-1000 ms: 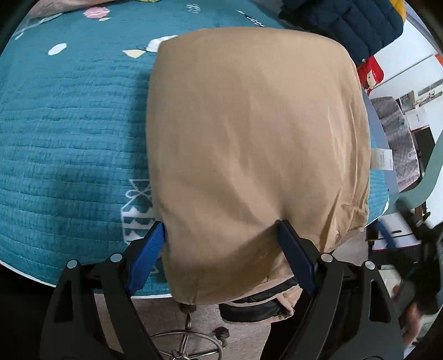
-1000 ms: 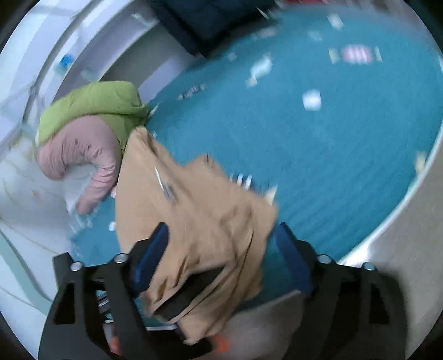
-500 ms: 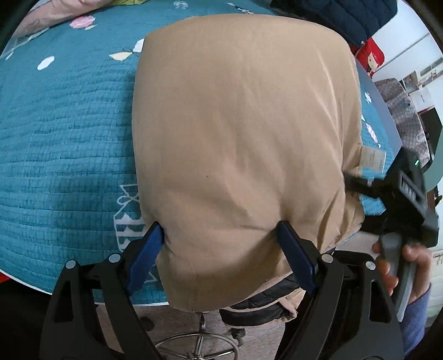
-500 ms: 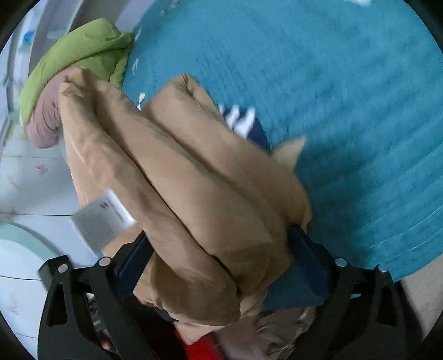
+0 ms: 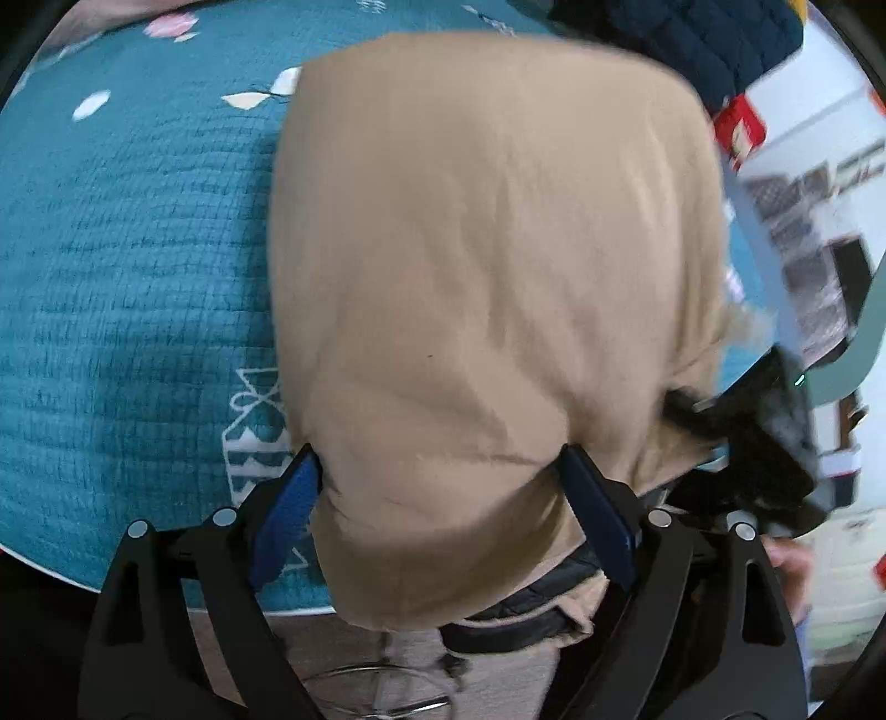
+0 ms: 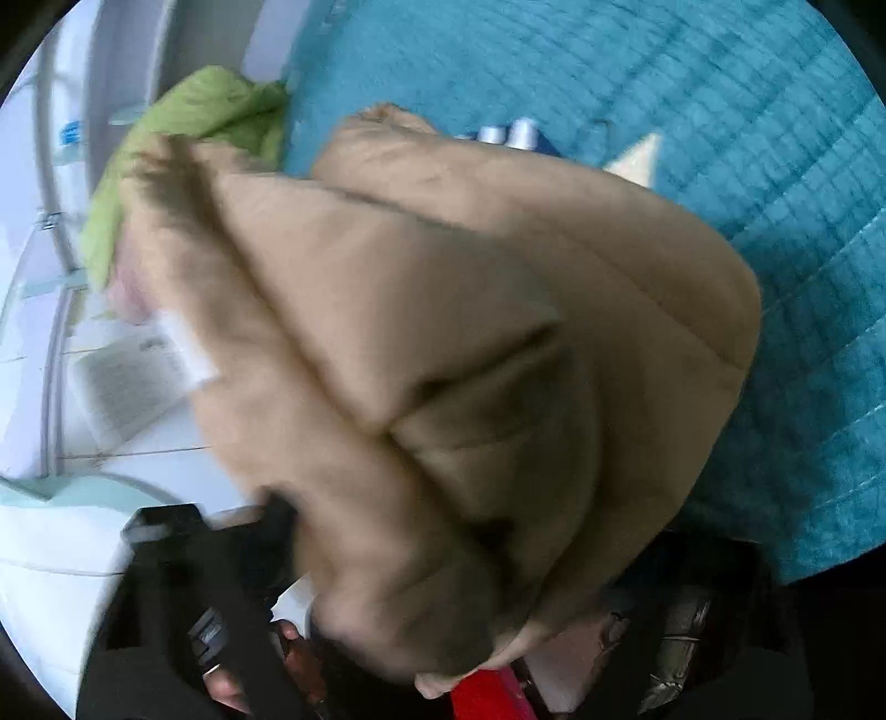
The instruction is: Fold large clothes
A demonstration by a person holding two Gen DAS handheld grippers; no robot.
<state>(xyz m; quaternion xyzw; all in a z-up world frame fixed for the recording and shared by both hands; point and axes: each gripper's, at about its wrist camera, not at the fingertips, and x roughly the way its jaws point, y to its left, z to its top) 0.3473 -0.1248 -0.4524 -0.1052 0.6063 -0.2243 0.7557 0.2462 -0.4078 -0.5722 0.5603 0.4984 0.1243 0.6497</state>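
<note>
A large tan garment (image 5: 487,266) lies folded on the teal quilted cover (image 5: 122,288), its near end hanging over the edge. My left gripper (image 5: 437,498) is open, its blue-padded fingers (image 5: 288,509) on either side of the garment's near end. In the right wrist view the tan garment (image 6: 443,343) fills the frame in thick folded layers with a white label (image 6: 188,349); it hides my right gripper's fingers. The right gripper's body shows in the left wrist view (image 5: 769,443) at the garment's right edge.
A dark navy puffer jacket (image 5: 681,39) lies at the far right of the cover. A green and pink padded garment (image 6: 183,133) lies at the cover's far side. A chair base (image 5: 382,698) stands on the floor below the edge.
The right gripper has pushed further into the garment's right side, and the folded layers now cover its fingers. The left gripper stays around the near end.
</note>
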